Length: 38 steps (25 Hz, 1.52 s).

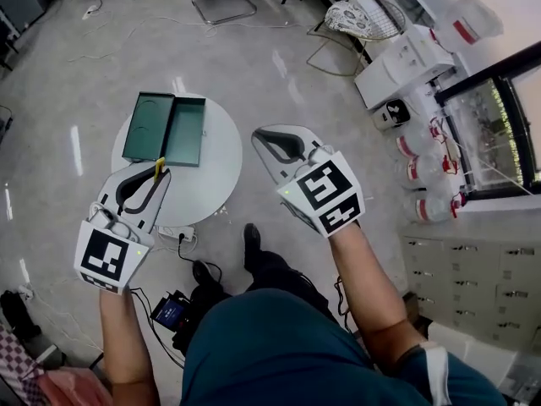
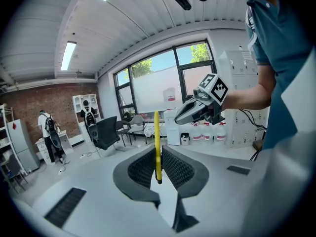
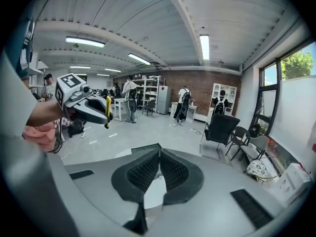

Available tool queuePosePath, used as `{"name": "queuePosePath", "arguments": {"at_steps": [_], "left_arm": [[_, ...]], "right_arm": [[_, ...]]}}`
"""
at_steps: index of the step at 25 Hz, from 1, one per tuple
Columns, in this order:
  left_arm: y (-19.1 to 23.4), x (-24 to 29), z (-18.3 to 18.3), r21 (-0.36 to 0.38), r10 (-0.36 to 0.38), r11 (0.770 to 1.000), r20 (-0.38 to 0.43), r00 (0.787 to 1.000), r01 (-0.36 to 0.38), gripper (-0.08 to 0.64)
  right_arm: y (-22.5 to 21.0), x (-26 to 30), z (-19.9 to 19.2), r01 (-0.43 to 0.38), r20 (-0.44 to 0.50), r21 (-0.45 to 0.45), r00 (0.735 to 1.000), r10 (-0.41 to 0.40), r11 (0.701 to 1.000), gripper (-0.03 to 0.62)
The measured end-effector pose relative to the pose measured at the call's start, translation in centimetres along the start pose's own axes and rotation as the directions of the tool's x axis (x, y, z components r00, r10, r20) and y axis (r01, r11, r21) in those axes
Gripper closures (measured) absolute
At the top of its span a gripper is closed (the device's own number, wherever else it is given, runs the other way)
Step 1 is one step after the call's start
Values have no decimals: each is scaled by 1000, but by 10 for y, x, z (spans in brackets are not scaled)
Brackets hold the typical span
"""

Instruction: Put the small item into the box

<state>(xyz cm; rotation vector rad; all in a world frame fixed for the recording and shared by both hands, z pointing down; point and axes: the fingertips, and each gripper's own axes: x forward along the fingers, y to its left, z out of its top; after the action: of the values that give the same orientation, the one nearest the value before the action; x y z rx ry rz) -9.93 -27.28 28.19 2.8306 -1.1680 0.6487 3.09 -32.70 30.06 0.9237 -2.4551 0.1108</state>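
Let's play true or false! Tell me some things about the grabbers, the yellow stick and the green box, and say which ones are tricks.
1. The left gripper is pinching a thin yellow stick. True.
2. The green box is shut. False: it lies wide open.
3. The right gripper holds something too. False: its jaws are together with nothing between them.
4. The yellow stick lies inside the box. False: it is in the left gripper, above the table's near edge.
5. The box sits on a round white table. True.
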Motion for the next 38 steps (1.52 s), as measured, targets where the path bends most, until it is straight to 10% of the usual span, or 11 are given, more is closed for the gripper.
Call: {"name": "queuePosePath", "arguments": {"at_steps": [22, 38], "left_arm": [[24, 42, -98, -65, 3, 998, -101, 995, -10, 503], [15, 67, -202, -244, -76, 969, -189, 979, 28, 503]], "right_arm": [[11, 47, -70, -61, -99, 19, 993, 63, 998, 554], [44, 92, -143, -157, -231, 119, 956, 181, 980, 554]]}}
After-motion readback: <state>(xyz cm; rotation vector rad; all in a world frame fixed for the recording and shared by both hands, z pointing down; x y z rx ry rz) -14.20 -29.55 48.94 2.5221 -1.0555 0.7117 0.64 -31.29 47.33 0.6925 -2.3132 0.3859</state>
